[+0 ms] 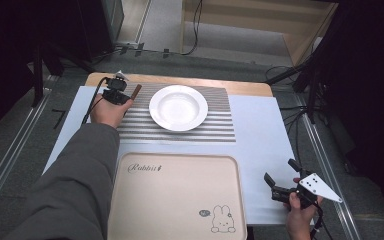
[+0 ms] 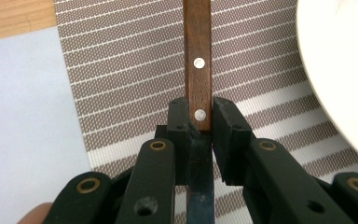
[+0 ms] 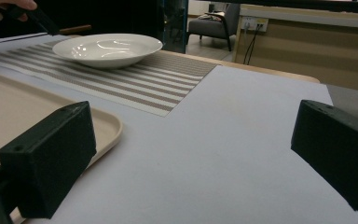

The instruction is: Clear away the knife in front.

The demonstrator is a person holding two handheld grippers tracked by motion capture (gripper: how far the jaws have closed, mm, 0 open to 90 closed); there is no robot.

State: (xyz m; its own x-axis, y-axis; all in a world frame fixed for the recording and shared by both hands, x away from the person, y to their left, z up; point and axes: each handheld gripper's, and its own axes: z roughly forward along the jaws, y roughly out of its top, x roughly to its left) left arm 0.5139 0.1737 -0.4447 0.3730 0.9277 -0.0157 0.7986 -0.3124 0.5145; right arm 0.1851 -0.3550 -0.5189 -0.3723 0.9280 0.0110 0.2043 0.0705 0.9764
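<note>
Nearest the person, at the desk's six o'clock edge, lies a beige tray (image 1: 175,200) printed with a rabbit and the word "Rabbit"; it holds nothing. At about four o'clock from the tray, the right claw (image 1: 280,177) sits low over the white sheet (image 1: 265,135) that covers the desk; its jaws are spread wide with only bare sheet between them, as the right gripper view confirms, where the tray's corner (image 3: 107,128) shows just beside the near jaw.

Farther out, past the tray at twelve o'clock, a brown-and-white striped placemat (image 1: 215,127) lies flat on the sheet; a white deep plate (image 1: 178,107) stands on its middle, empty.

At the placemat's nine o'clock edge, toward ten o'clock of the plate, the left claw (image 1: 127,97) is pinching a knife with a wooden handle (image 2: 198,70); the pads press on either side of the handle near its lower rivet, and the steel blade (image 2: 200,200) runs back between the jaws toward the hand. In the left gripper view the handle points away over the striped mat, with the plate's rim (image 2: 335,84) at about two o'clock; whether the knife touches the mat cannot be told. In the high view the handle's brown tip (image 1: 136,91) sticks out toward one o'clock from the claw, well apart from the plate.
</note>
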